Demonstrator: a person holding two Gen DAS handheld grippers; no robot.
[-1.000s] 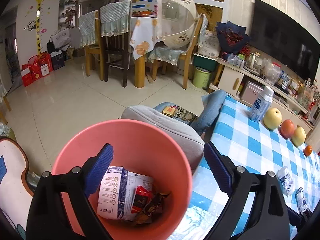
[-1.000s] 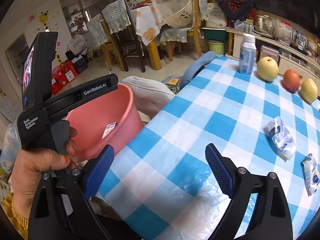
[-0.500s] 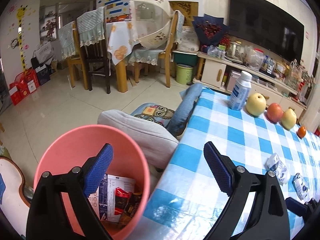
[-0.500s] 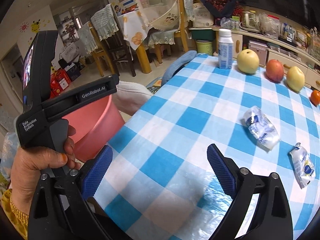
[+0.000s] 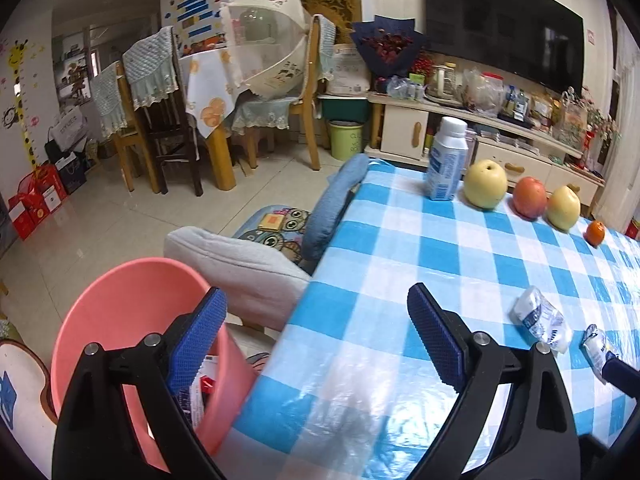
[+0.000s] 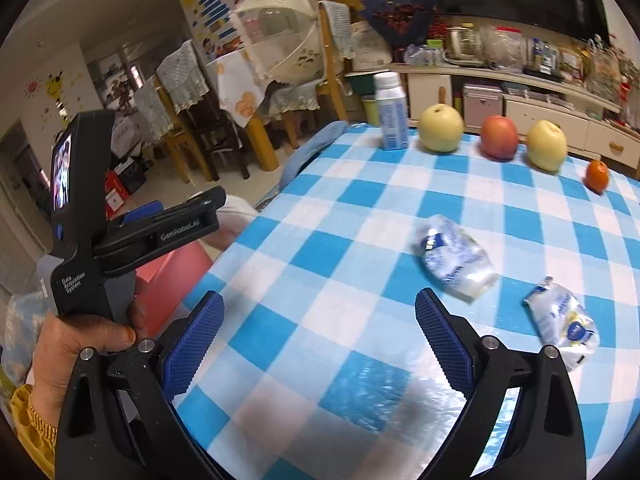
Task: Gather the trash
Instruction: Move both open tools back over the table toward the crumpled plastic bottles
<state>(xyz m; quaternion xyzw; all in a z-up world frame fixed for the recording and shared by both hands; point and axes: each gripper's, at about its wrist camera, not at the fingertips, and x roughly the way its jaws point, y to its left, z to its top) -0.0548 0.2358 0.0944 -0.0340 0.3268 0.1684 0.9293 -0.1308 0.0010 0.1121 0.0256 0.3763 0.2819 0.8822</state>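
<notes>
Two crumpled clear wrappers with blue print lie on the blue-and-white checked tablecloth (image 6: 340,240): one (image 6: 456,258) ahead of my right gripper (image 6: 316,332), the other (image 6: 564,320) further right. The left wrist view shows them as wrapper (image 5: 542,318) and wrapper (image 5: 596,346) at the right. A pink bin (image 5: 132,304) holding packaging stands off the table's left edge, under the left finger of my left gripper (image 5: 312,336). Both grippers are open with nothing between the fingers. A hand (image 6: 80,340) holds the left gripper's handle.
At the table's far side stand a white-and-blue bottle (image 6: 392,116), a yellow pear (image 6: 440,128), a red apple (image 6: 498,136), another pear (image 6: 546,144) and a small orange (image 6: 597,175). A grey cushioned chair (image 5: 236,268) and blue chair back (image 5: 332,204) sit beside the bin.
My left gripper has swung right from over the bin toward the table. The right gripper has moved forward over the cloth, so the wrappers now appear nearer.
</notes>
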